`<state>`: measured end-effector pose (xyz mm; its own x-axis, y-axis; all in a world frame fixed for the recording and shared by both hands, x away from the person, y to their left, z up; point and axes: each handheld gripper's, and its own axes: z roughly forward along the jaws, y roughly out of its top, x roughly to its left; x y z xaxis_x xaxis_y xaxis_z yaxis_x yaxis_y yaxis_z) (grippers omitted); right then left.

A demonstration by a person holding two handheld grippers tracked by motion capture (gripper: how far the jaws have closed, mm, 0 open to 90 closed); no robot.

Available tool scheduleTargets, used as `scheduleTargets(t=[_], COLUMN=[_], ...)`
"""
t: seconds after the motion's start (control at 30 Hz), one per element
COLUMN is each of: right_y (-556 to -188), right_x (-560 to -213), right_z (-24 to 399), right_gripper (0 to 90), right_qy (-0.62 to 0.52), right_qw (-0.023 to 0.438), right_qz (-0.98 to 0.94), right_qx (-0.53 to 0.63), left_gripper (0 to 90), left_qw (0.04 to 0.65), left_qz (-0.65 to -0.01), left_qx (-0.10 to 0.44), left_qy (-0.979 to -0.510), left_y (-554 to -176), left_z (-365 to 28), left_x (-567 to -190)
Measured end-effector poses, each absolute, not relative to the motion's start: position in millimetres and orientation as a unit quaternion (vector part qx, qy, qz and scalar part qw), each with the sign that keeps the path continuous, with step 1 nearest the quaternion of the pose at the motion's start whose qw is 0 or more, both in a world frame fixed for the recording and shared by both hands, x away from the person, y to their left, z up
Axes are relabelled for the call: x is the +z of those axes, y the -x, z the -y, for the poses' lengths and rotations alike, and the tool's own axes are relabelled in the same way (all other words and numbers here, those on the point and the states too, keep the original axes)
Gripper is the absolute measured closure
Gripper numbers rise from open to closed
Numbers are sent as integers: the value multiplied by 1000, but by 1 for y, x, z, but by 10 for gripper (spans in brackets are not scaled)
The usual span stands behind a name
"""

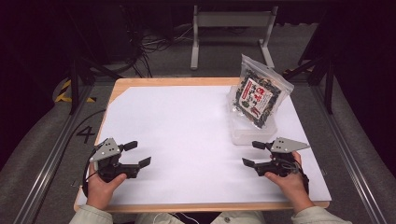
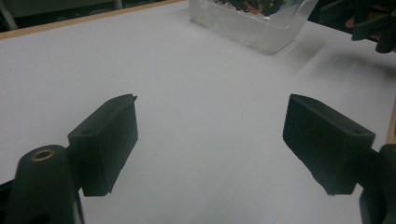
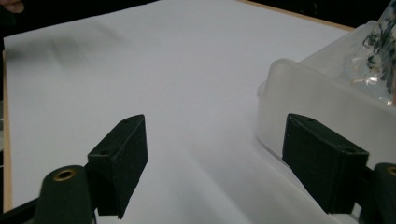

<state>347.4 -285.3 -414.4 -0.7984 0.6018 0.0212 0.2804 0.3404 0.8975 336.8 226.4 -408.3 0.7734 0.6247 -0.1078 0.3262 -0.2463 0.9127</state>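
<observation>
Just beyond right tongs (image 1: 251, 153): tub (image 1: 250, 130)

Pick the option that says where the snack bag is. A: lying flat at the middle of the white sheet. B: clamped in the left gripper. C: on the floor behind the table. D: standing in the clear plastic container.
D: the snack bag stands tilted in the clear plastic container, away from both open grippers.

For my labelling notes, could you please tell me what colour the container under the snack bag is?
Translucent, frosted white container, clearest in the right gripper view.
</observation>
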Motion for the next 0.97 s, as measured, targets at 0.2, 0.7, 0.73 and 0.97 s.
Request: scheduleTargets(t=[0.2, 0.7, 0.73, 0.97], right_y=[-352, -363, -364, -363], right_x=[-424, -445, -445, -444], right_z=[286, 282, 281, 283], right_gripper=[212, 228, 228, 227], right_qy=[-288, -324, -325, -324], right_qw=[152, 132, 131, 137], right_qz=[-810, -841, -841, -836], right_qx=[489, 413, 412, 420], left_gripper=[171, 168, 168, 168], left_qw=[529, 509, 508, 494], left_qz=[-294, -295, -300, -321], left_qx=[139, 126, 123, 128], left_qy=[-784, -799, -798, -798], left_y=[-339, -343, -343, -346], left_z=[-223, -219, -219, -222], left_x=[-415, -426, -427, -431])
